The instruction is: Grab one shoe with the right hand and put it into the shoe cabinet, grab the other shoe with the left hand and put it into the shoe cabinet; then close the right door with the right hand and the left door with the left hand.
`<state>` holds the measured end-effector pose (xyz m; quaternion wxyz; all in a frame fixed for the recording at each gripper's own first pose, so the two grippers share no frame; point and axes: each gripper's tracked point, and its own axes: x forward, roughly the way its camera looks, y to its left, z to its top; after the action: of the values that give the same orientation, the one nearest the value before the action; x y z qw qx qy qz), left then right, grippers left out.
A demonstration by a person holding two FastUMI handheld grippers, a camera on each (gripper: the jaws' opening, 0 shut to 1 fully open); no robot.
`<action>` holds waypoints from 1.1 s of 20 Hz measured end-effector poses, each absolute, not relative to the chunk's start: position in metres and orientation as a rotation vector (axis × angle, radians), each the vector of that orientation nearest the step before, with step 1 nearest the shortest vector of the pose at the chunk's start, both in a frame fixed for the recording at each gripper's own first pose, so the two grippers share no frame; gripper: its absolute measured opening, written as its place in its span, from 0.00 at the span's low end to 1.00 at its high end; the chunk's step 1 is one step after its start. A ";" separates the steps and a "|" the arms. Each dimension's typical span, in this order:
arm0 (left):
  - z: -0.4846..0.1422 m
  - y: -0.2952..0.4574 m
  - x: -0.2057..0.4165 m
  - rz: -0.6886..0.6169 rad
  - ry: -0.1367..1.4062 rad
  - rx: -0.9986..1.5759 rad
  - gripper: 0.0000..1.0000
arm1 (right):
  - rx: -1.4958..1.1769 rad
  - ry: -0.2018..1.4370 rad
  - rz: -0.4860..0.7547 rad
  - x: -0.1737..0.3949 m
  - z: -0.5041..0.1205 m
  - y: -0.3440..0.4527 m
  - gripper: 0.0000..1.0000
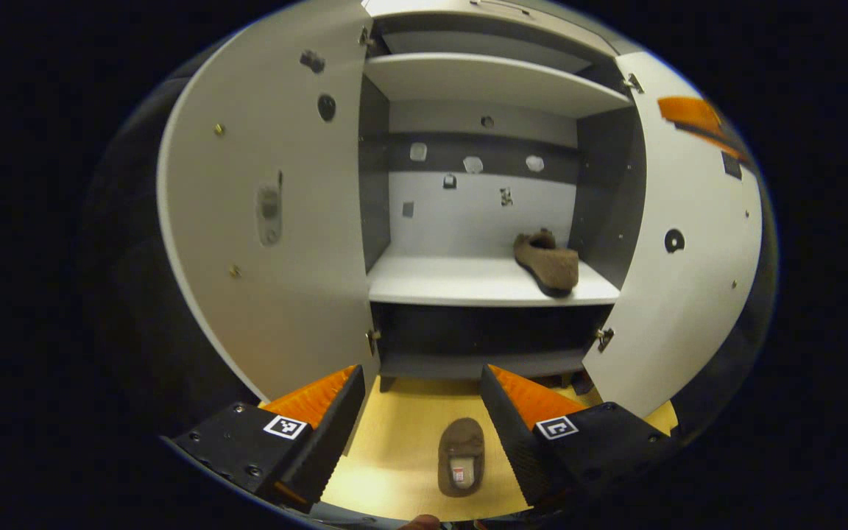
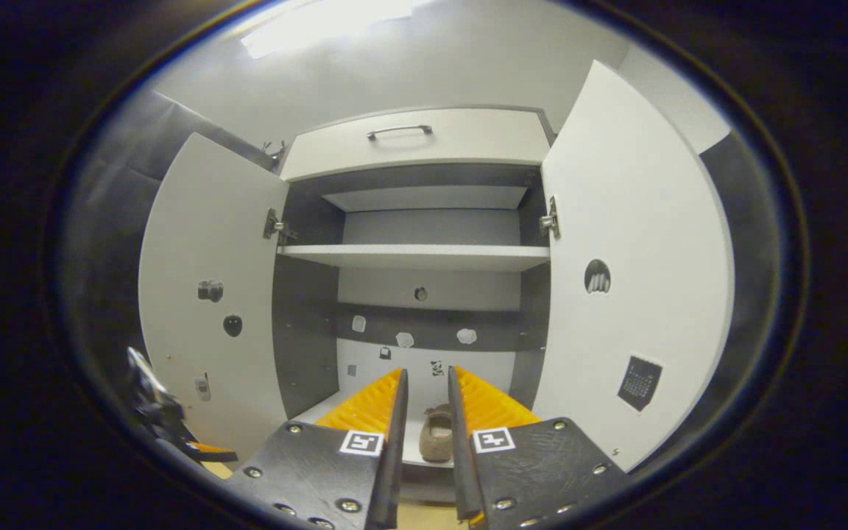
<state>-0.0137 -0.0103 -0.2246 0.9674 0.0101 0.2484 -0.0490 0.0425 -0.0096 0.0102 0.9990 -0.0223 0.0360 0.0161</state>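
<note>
left claw (image 1: pixel 422 401) was released, jaws wide apart, empty, poised above the floor in front of the shoe cabinet (image 1: pixel 490 81). second shoe (image 1: pixel 461 456) lay on the floor (image 1: pixel 402 442) just before the cabinet, seen between the jaws but below them, not touched; toe pointed toward the cabinet.

right claw (image 2: pixel 428 394) had its jaws nearly together with a narrow gap, holding nothing, aimed into the cabinet from in front.

first shoe (image 1: pixel 548 261) rested on the cabinet's lower shelf (image 1: pixel 468 283), toward its right side, near the right inner wall; part of the sole appeared to reach the shelf's front edge. left door (image 1: pixel 262 221) and right door (image 1: pixel 682 243) both stood open.

judged status: first shoe placed, second not yet grabbed, doors not yet closed.

risks from here:
- the shoe looks soft and low; a pinch on the upper alone could fold it and let it slip on the lift.
- the left door stood just beside the left claw, so a swing toward the cabinet could knock it.
- setting the second shoe too far right on the shelf could shove the first.
- a shoe overhanging the shelf front could block a door.
</note>
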 end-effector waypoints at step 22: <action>-0.546 -0.033 -0.088 -0.168 1.359 0.036 0.74 | -0.054 0.065 -0.045 -0.012 0.009 -0.067 0.33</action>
<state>-0.0879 -0.0328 -0.5461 0.7744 0.0167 0.6277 -0.0774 -0.0120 -0.0672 0.0095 0.9989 -0.0271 0.0325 -0.0224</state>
